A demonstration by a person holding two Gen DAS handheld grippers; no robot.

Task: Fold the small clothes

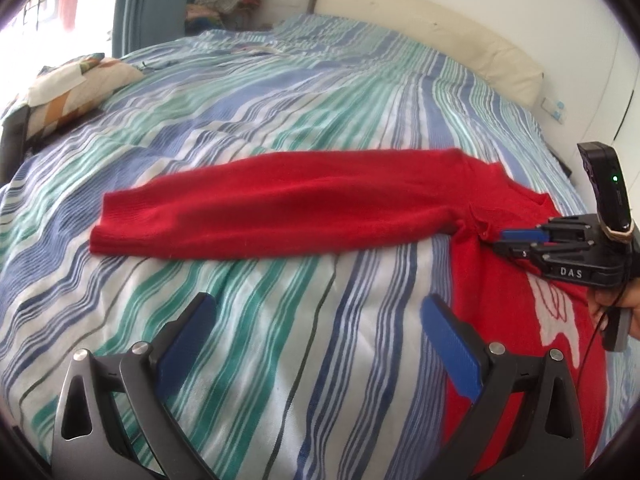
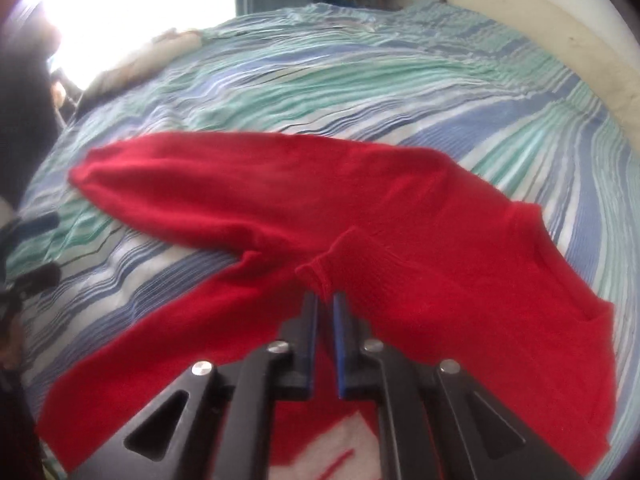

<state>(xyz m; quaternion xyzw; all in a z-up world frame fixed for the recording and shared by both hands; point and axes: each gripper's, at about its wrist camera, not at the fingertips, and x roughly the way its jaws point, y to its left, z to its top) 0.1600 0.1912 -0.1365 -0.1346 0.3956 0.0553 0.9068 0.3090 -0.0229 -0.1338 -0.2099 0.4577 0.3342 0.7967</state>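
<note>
A small red knit sweater (image 1: 280,204) lies on the striped bedspread (image 1: 280,100), one long sleeve stretched out to the left. Its body with a white print (image 1: 560,320) lies at the right. My left gripper (image 1: 316,312) is open and empty, hovering over bare bedspread just left of the sweater's body. My right gripper (image 1: 500,240) is shut on the cuff of the other sleeve. In the right wrist view the right gripper (image 2: 325,300) pinches that cuff (image 2: 320,268) and holds it over the sweater's chest (image 2: 440,264). The neckline (image 2: 536,232) lies to the right.
A patterned pillow (image 1: 68,92) lies at the bed's far left edge. A cream headboard (image 1: 440,28) runs along the back right, by the white wall. A pile of clothes (image 1: 228,0) sits beyond the bed near the blue curtain (image 1: 152,0).
</note>
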